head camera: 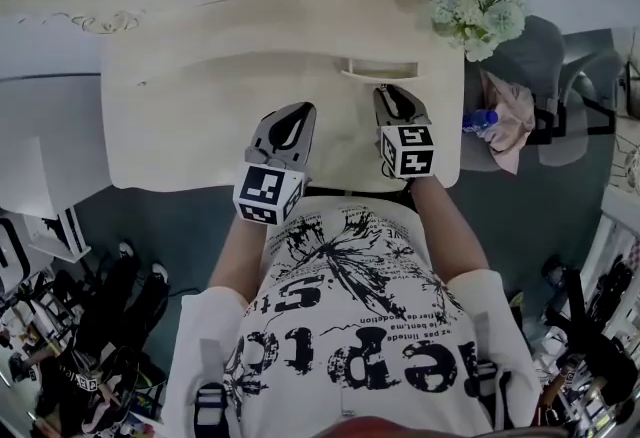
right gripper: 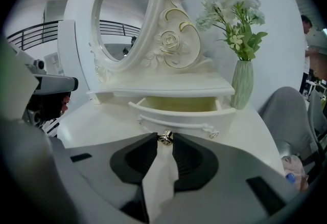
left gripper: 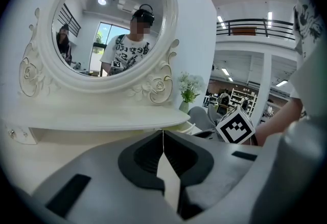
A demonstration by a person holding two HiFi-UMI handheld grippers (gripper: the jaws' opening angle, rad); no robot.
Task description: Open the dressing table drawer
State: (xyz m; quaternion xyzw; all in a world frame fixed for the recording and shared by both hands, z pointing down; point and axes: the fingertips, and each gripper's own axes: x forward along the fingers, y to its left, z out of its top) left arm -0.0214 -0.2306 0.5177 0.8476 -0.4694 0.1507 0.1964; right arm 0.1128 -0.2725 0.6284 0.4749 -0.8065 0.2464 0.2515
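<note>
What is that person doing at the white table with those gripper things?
A person stands at a white dressing table with a gripper in each hand. The right gripper is pinched on the little metal knob of the drawer, and the drawer is pulled partway out. The part of its inside that shows looks empty. The left gripper is shut with nothing in it, over the tabletop next to the right one.
</note>
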